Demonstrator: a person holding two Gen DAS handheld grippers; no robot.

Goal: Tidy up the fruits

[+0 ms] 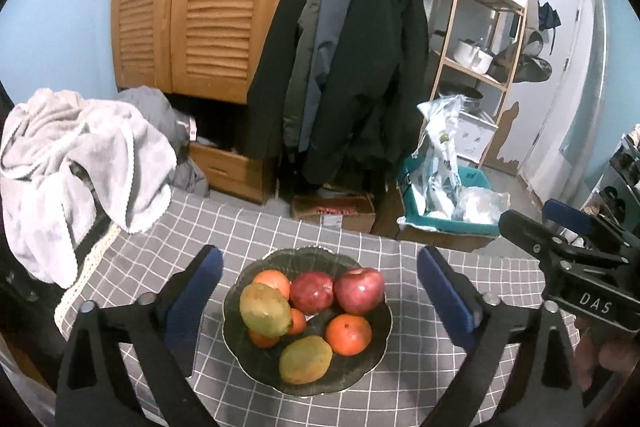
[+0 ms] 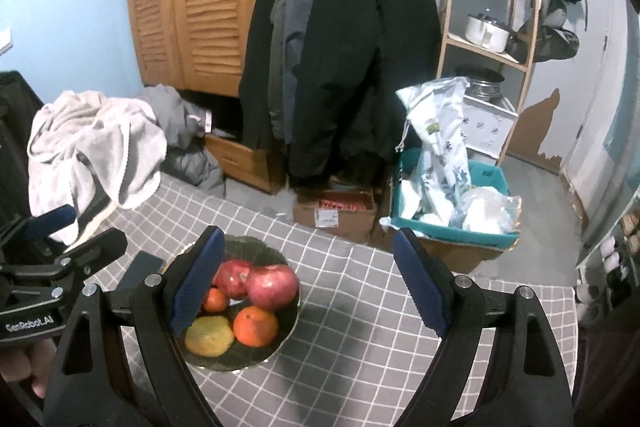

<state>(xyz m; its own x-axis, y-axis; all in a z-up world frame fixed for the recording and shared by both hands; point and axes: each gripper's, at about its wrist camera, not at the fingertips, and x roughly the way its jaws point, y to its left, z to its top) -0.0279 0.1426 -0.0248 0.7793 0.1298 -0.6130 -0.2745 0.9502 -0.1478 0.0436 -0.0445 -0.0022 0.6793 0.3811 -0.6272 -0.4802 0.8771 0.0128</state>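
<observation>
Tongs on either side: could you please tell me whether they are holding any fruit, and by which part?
Nothing is held. The left tongs and right tongs both stand open and empty above the fruit bowl.

Two handheld grippers of matte black plastic, each built from triangular cut-out arms joined by silver round-headed screws. The left gripper carries dark blue ribbed pads on the inner faces of its jaws, as does the right gripper. White lettering reading "DAS" marks the right gripper's body in the left wrist view; "GenRobot.AI" is printed on the left gripper's body in the right wrist view.
</observation>
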